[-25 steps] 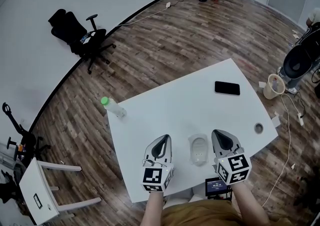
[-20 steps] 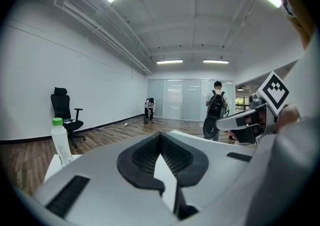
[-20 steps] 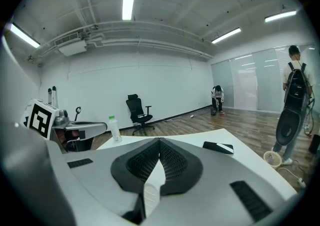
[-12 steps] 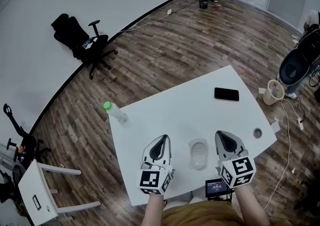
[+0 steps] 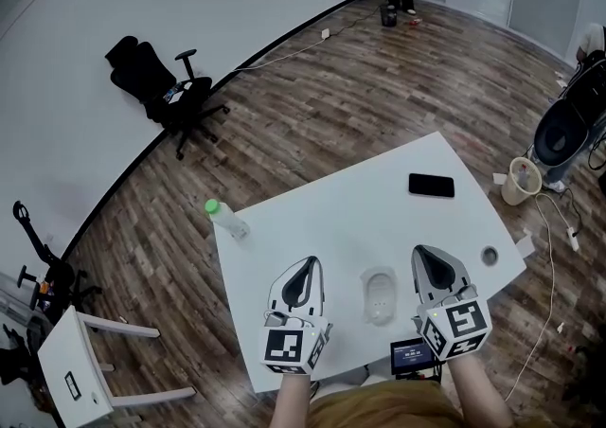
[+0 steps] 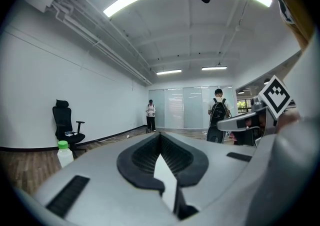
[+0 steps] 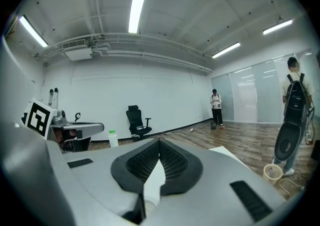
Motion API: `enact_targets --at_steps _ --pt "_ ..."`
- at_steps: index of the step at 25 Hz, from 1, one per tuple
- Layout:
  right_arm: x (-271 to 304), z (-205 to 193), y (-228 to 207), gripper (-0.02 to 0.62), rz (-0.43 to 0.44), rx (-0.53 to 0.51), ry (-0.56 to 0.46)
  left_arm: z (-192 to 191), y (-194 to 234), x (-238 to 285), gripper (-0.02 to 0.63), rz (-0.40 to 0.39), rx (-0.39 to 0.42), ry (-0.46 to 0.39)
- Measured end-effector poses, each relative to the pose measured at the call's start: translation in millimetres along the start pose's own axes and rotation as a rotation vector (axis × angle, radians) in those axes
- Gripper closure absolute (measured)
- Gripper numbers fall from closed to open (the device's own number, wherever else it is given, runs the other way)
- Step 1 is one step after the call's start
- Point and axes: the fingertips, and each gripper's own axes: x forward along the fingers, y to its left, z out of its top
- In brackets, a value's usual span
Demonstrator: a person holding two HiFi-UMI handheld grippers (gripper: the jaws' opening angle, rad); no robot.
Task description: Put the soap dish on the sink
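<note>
Near table (image 5: 331,213) edge: soap dish (image 5: 380,293), lit screen (image 5: 412,356) (txt unreadable).

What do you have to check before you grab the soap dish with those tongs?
1. Soap dish in sight: ok. It lies on the white table, between the two tongs, and neither touches it.
2. Left tongs ready to grab: not ok. They are shut, with nothing in them.
3. Right tongs ready to grab: not ok. They are shut and empty too.
4. Room around the dish: ok. The phone and the bottle are well away from it.
5. Sink found: cannot tell. No view shows one.
</note>
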Motion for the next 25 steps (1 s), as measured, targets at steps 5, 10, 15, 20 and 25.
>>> enact_targets --at_steps 5,10,15,20,25 --pt "-6 9 -1 0.586 -0.012 -0.006 -0.027 19 -3 -2 0.598 0.001 0.021 -0.028" --pt "-11 13 0 0.586 -0.017 -0.009 -0.042 23 -7 -7 0.598 0.009 0.056 -0.026" --pt "-10 15 1 0.586 -0.007 -0.022 -0.052 21 -3 -10 0.598 0.03 0.072 -0.019" --pt "-11 17 0 0.587 -0.011 -0.037 -0.05 24 -3 -11 0.598 0.049 0.058 -0.022" --pt "-10 19 0 0.588 -0.006 -0.023 -0.056 19 0 -11 0.598 0.041 0.072 -0.014"
